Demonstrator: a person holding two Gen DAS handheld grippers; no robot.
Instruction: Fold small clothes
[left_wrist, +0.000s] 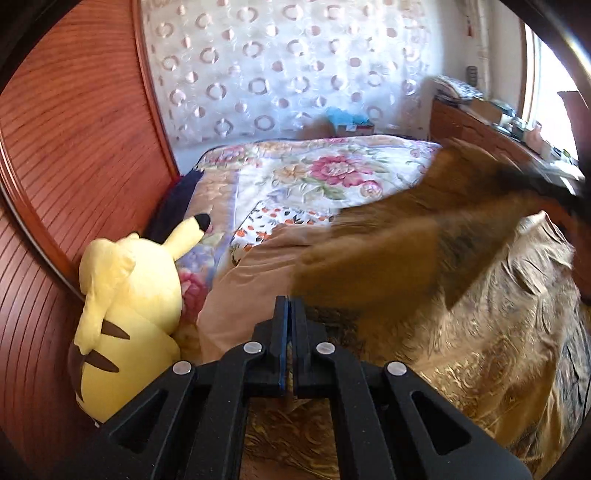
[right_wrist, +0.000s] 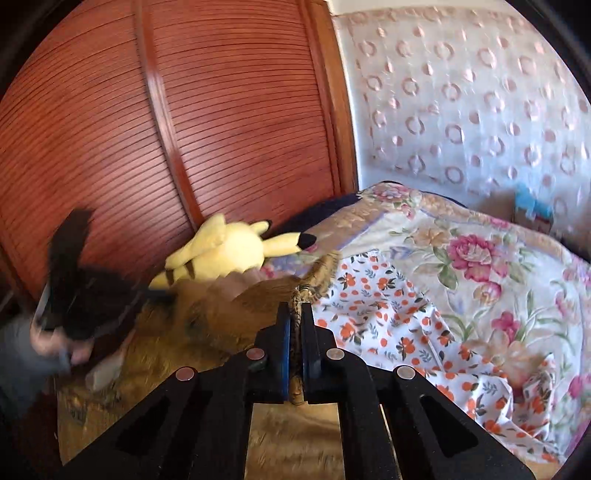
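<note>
Brown patterned soft fabric garment (left_wrist: 406, 236) hanging limp, light | left tongs (left_wrist: 290, 306) pinching its edge | right tongs (right_wrist: 295, 314) clamping bunched corner

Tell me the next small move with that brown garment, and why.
Probably draw the two grippers apart to pull the brown garment taut before laying it on the gold bedspread. The left gripper and right gripper each look shut on an edge, and the cloth hangs blurred and bunched between them, not yet flat.
</note>
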